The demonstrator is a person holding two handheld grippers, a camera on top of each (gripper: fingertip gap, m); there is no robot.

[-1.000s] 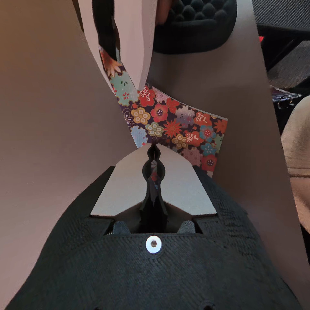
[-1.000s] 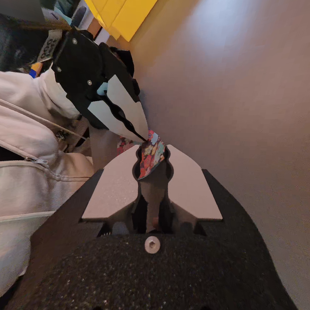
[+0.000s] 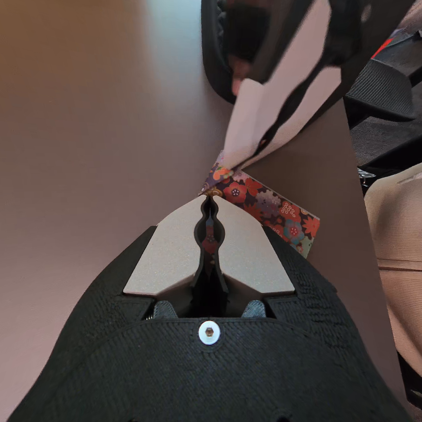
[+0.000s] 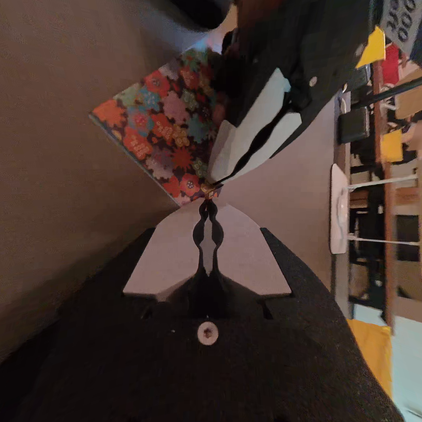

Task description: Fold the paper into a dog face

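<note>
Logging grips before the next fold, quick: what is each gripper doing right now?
Left gripper: closed on the floral-patterned folded paper.
Right gripper: closed on the same paper's corner.

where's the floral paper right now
The floral paper is off the brown table, pinched between the left gripper and the right gripper, tips nearly meeting at one corner.

A plain brown surface point(image 4: 68, 114) is filling most of both views. In the right wrist view, beyond the far edge of this surface, a wooden shelf frame point(image 4: 388, 205) is standing, a white flat object point(image 4: 338, 212) is lying against the edge, and yellow sheets point(image 4: 372, 356) are showing nearby.
</note>
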